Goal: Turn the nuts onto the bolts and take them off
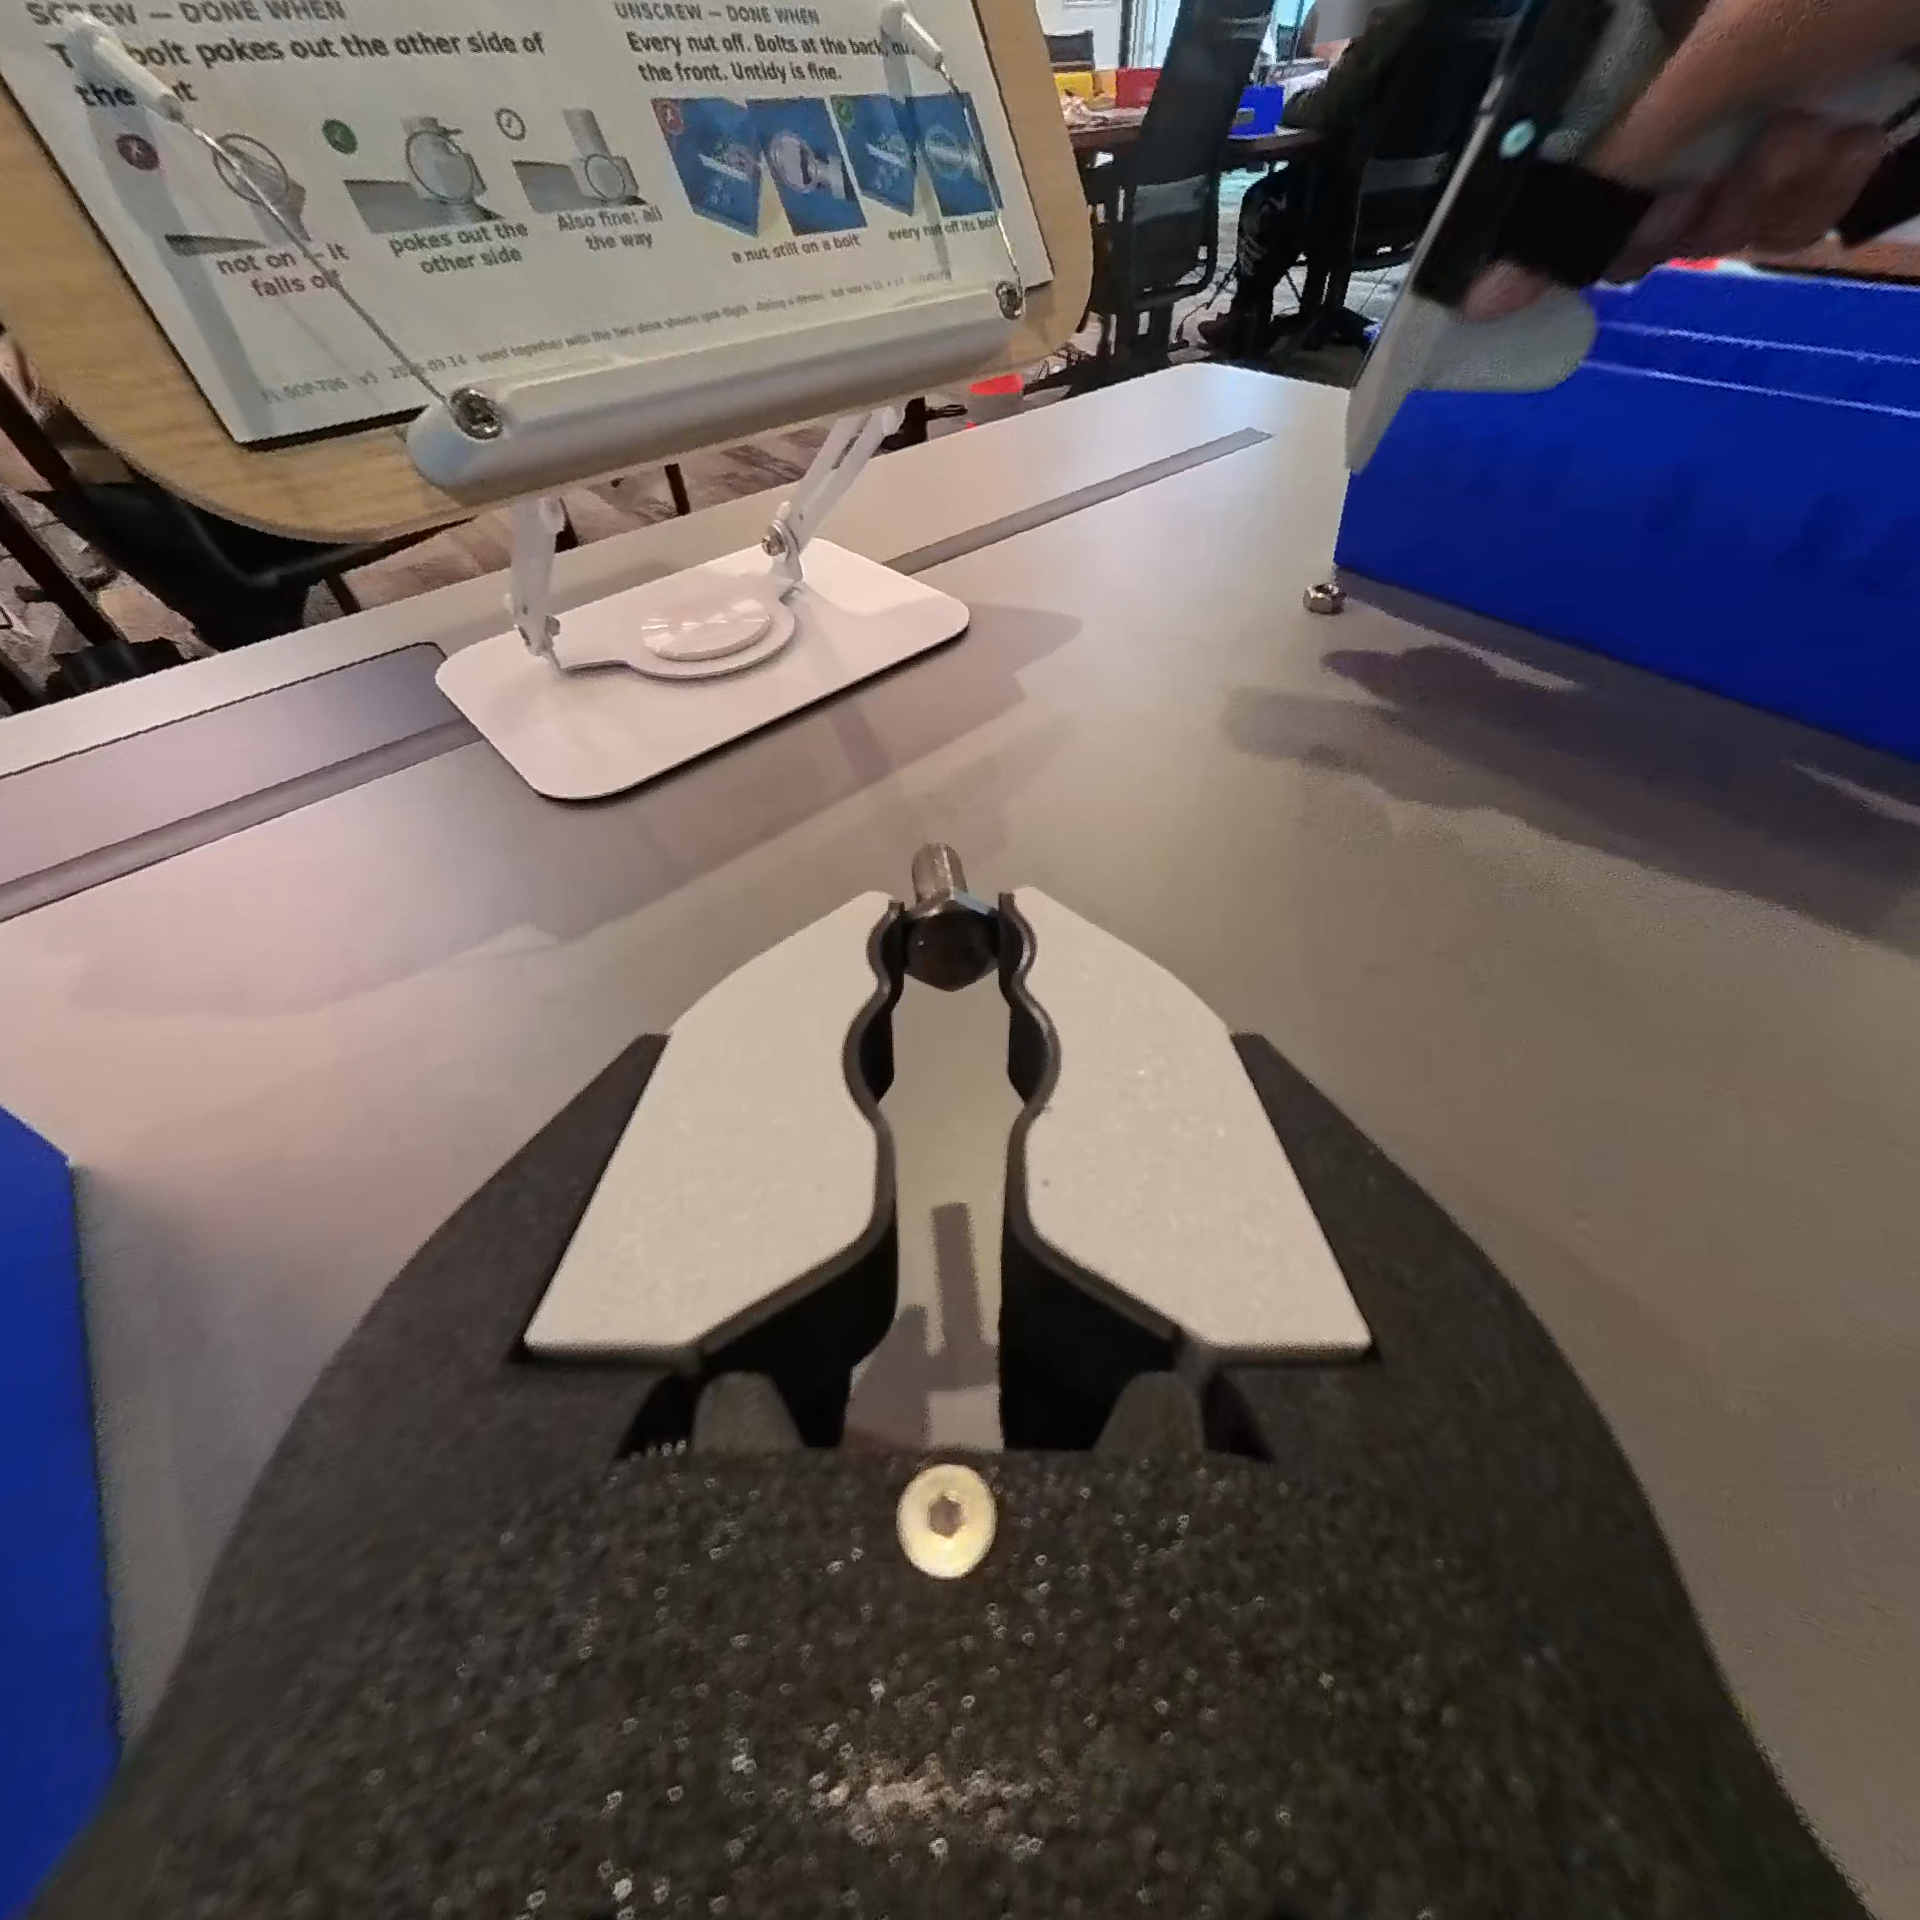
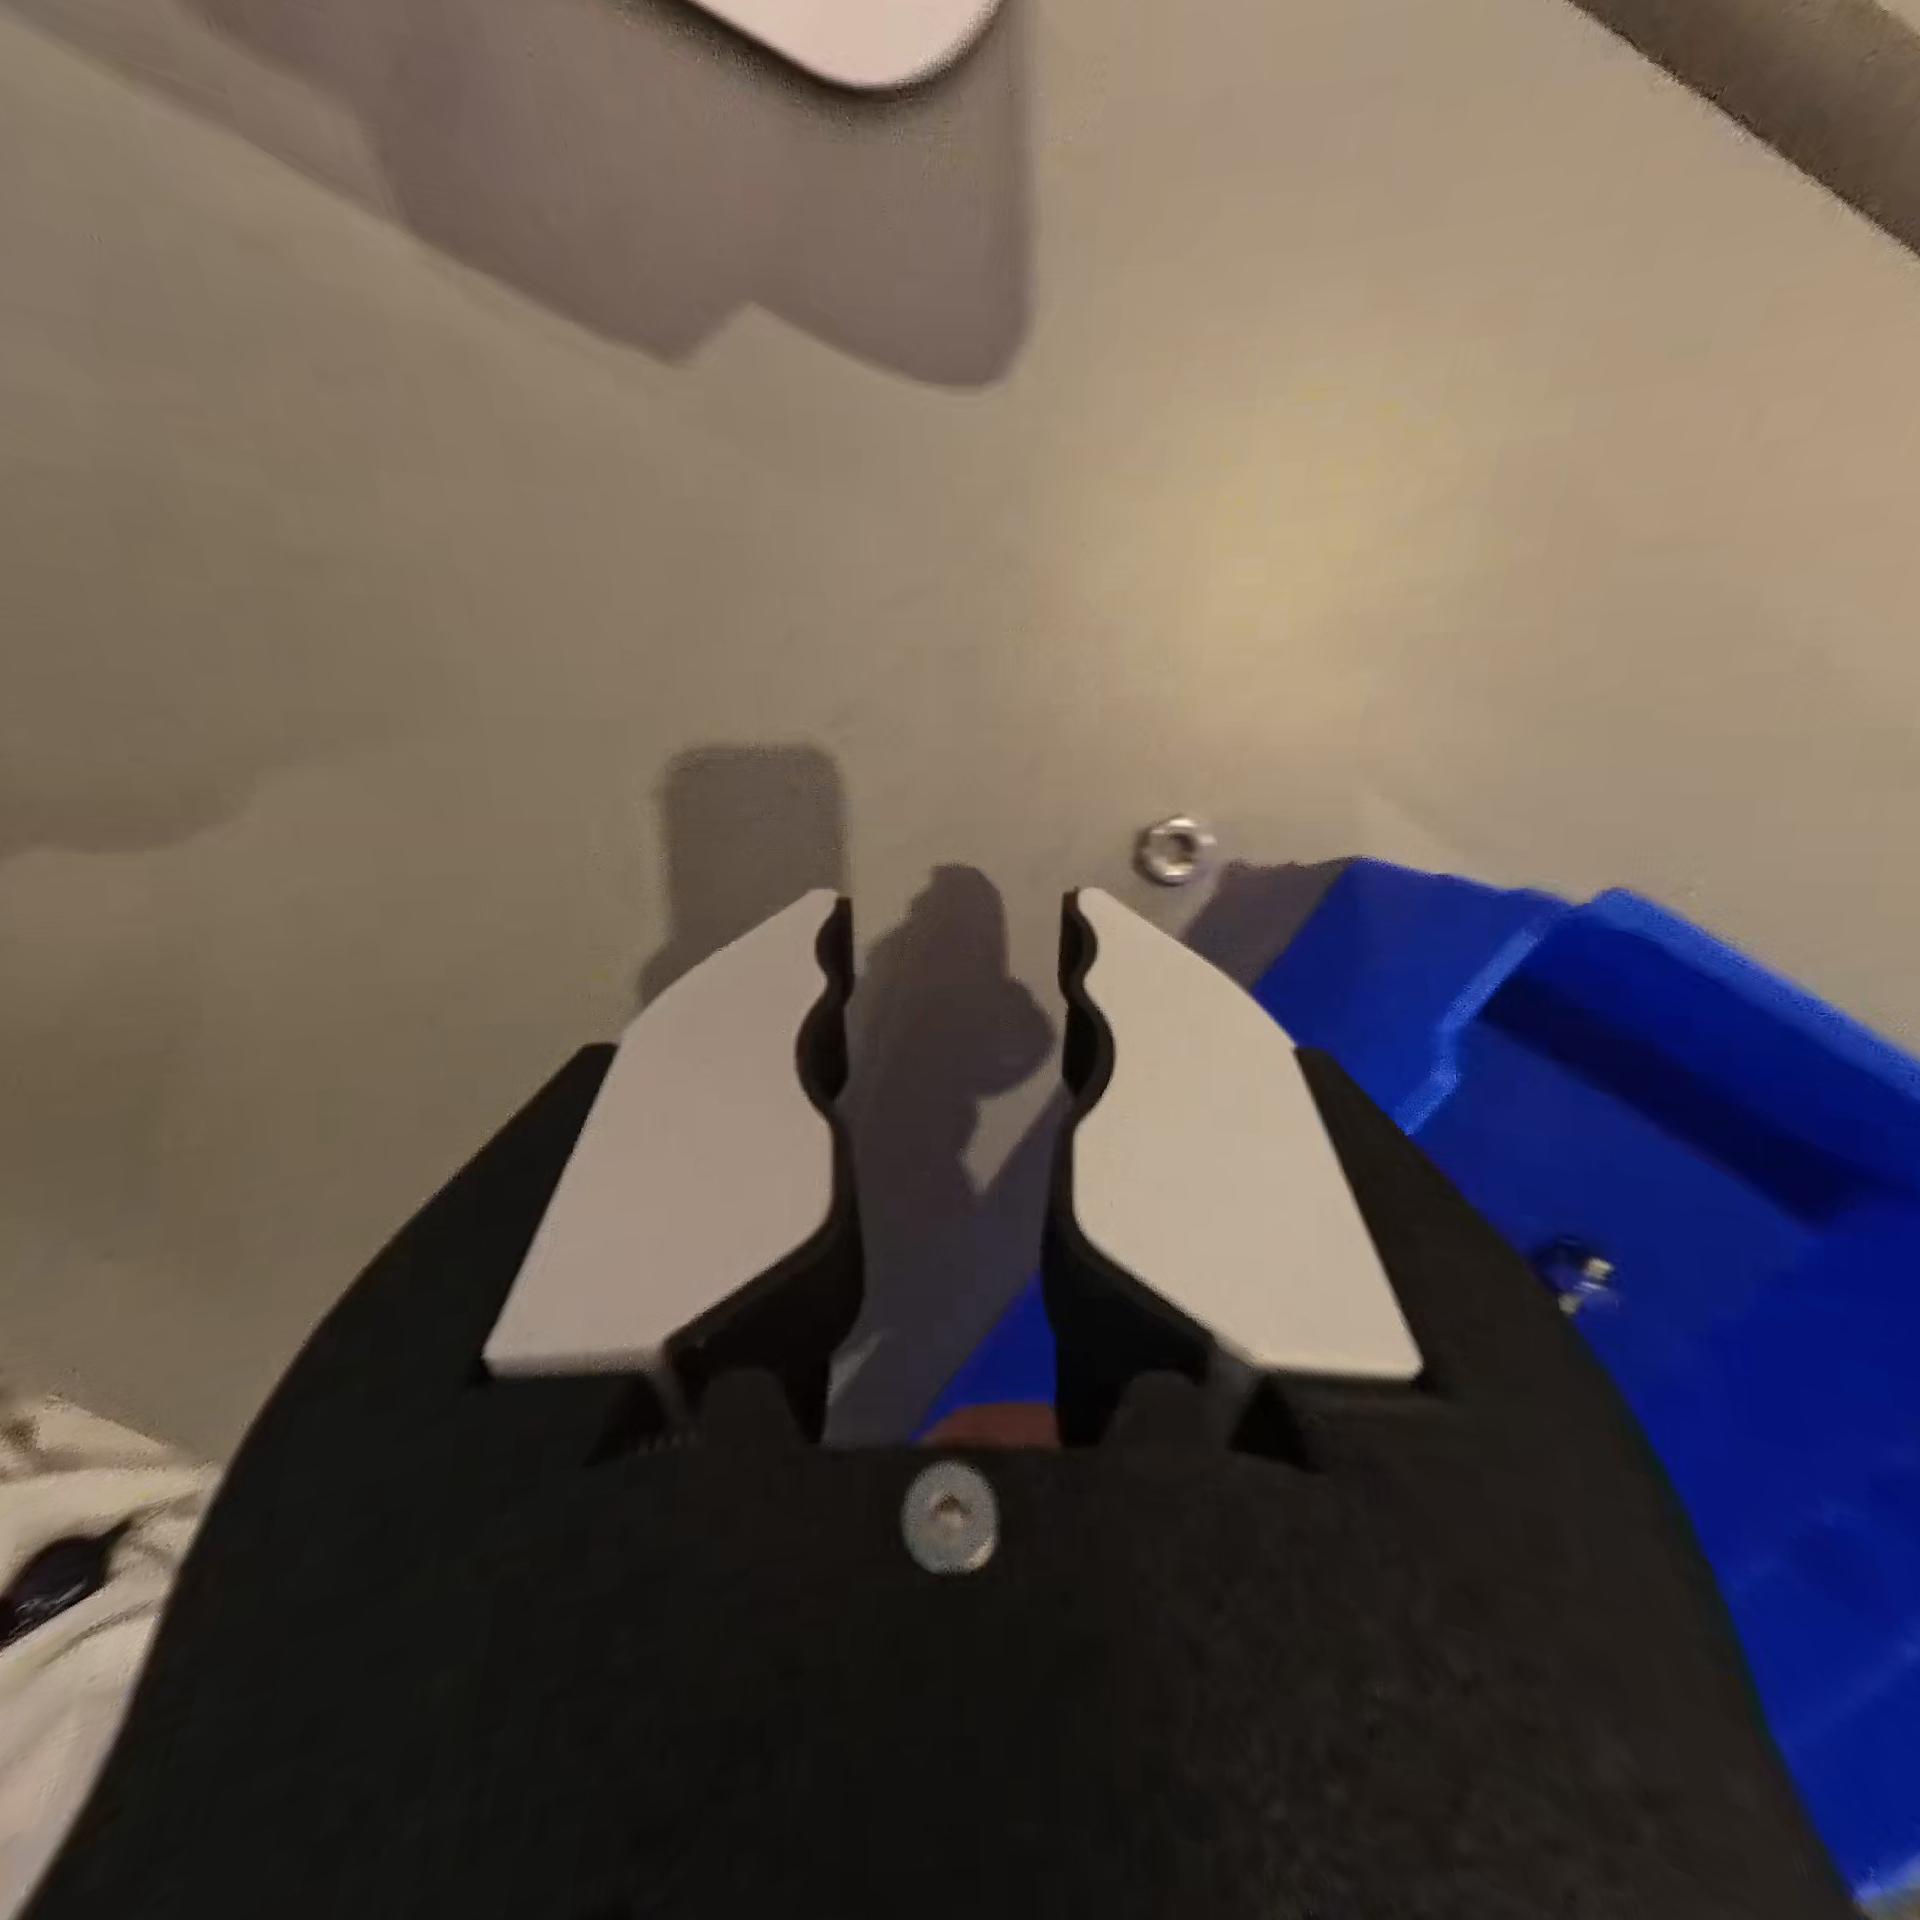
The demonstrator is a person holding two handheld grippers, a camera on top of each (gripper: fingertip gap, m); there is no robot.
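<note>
My left gripper [image 1: 948, 940] pinches a steel hex-head bolt [image 1: 938, 914], shank forward, over the grey surface [image 1: 1351, 1039]. Right gripper [image 2: 956, 935] fingers spread, empty. Small steel hex nut [image 2: 1174, 850] lies beside the blue plastic bin [image 2: 1662, 1143]. I should straddle its flats squarely, then close gently.

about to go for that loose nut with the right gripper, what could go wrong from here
1. The nut lies flat on the table right beside the blue bin; the open right gripper may bump the bin wall or push the nut along.
2. The left gripper pinches only the head of the bolt at its fingertips, so threading pressure could twist it loose.
</note>
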